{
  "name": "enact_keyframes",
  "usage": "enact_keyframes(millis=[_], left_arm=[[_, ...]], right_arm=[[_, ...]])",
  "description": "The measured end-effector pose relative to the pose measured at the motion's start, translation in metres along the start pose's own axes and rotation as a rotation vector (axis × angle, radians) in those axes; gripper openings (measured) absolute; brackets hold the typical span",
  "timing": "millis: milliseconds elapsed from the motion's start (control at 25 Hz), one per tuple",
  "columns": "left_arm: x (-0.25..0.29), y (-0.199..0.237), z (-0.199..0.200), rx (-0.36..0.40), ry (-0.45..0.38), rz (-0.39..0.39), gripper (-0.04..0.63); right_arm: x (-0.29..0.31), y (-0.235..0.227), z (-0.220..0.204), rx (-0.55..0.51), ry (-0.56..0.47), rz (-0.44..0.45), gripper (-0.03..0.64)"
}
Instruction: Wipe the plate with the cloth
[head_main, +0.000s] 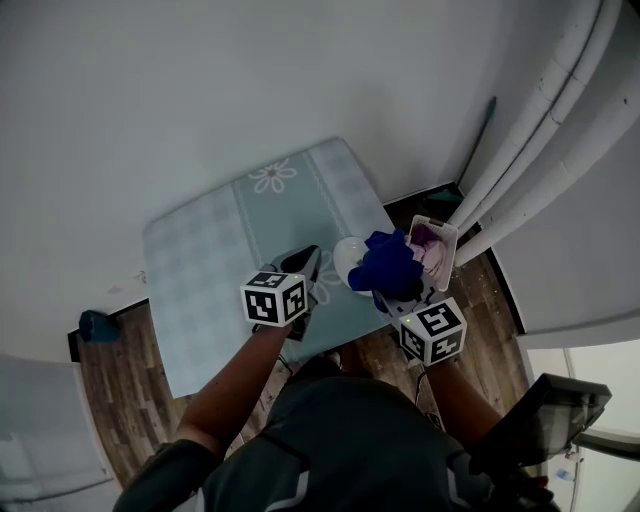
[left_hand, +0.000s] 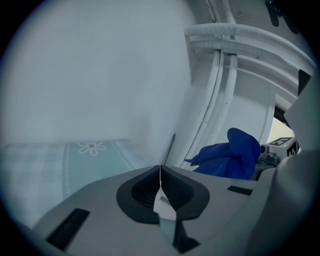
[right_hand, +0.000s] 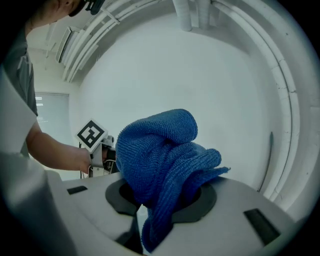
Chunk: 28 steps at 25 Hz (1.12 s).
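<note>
In the head view a small white plate (head_main: 347, 262) is held above the right edge of the table, and my left gripper (head_main: 308, 262) comes at it from the left. In the left gripper view my left gripper (left_hand: 160, 192) is shut on the plate's thin white rim (left_hand: 162, 204), seen edge-on. A bunched blue cloth (head_main: 388, 262) sits against the plate's right side. My right gripper (right_hand: 160, 200) is shut on the cloth (right_hand: 160, 150), which bulges over its jaws. From the left gripper the same cloth (left_hand: 232, 155) shows at the right.
The table wears a pale teal checked cover (head_main: 220, 260) with a flower print. A white basket (head_main: 442, 238) with pinkish items stands by the table's right corner. White pipes (head_main: 540, 130) run along the wall. A blue object (head_main: 97, 325) lies on the wood floor at left.
</note>
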<state>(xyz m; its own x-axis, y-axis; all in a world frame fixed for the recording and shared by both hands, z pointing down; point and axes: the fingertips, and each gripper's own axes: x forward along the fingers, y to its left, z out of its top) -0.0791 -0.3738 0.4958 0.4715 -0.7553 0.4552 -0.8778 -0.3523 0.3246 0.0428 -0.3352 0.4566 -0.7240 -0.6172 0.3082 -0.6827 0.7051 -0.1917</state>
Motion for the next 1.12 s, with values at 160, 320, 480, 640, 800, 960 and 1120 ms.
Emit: enact_keyframes(millis=[160,320,480,640,800,960,1120], left_arm=[[0.035,0.019,-0.017,-0.018,0.080,-0.041,0.011],[0.066,0.032,-0.035,-0.022,0.159,-0.066,0.011],[0.096,0.040,-0.061,-0.002,0.262,-0.078,0.012],[0.119,0.047,-0.088,0.014,0.356,-0.094,0.092],[0.137,0.056,-0.103,0.013,0.409,-0.086,0.104],[0.145,0.053,-0.115,0.019,0.450,-0.121,0.103],[0.148,0.050,-0.118,0.037,0.461,-0.129,0.101]], right_arm=[[0.026,-0.004,-0.030,0.000,0.087,0.003,0.129],[0.049,-0.009,-0.066,0.004,0.182,0.001,0.129],[0.061,-0.013,-0.093,0.003,0.257,0.010,0.129],[0.073,-0.014,-0.115,0.009,0.322,0.015,0.129],[0.081,-0.012,-0.135,-0.001,0.384,0.032,0.129],[0.083,-0.009,-0.149,0.003,0.433,0.042,0.129],[0.084,-0.014,-0.158,0.025,0.459,0.041,0.129]])
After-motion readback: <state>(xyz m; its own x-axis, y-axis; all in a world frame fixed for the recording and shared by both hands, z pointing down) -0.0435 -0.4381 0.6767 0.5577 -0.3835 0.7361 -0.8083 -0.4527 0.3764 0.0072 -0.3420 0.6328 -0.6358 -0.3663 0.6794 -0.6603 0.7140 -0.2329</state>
